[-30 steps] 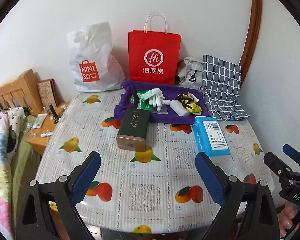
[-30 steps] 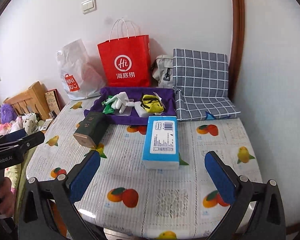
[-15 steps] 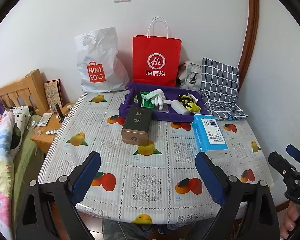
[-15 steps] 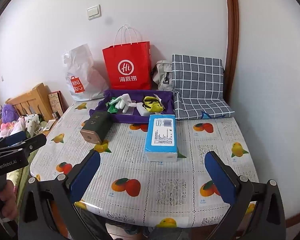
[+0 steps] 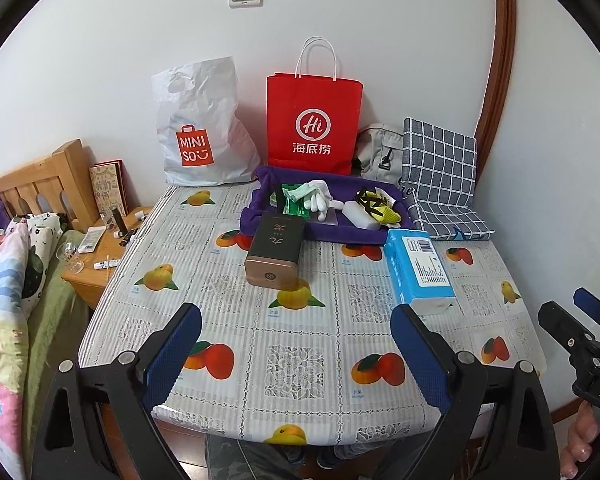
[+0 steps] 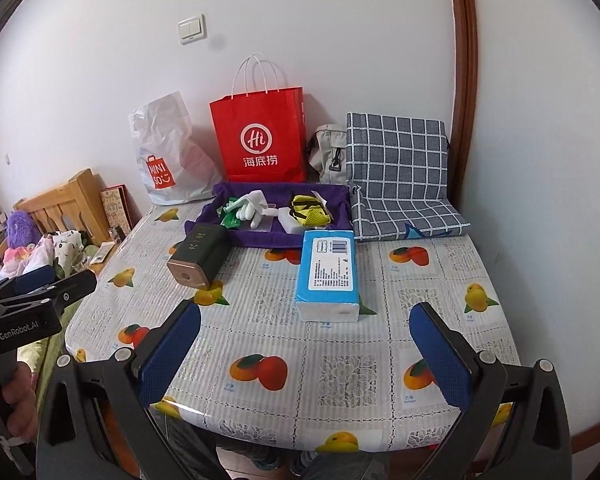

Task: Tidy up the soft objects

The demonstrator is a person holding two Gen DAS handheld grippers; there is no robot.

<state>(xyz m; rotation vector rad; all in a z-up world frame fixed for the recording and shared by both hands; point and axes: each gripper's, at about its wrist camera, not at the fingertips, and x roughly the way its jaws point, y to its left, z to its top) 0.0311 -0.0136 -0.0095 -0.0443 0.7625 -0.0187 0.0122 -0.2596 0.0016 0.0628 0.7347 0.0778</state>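
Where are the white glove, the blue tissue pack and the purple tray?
white glove [image 6: 256, 209], right wrist view, on its palm.
blue tissue pack [image 6: 330, 268], right wrist view, on its label.
purple tray [image 5: 260, 222], left wrist view, on its front rim.

White glove [image 5: 316, 199] and yellow mesh pouch [image 5: 380, 209] lying in purple tray [image 5: 260, 216], blue tissue pack [image 5: 418, 270] flat on table just in front

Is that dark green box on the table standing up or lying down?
Lying down. The green box rests on its long side on the table, its coppery end cap facing the camera.
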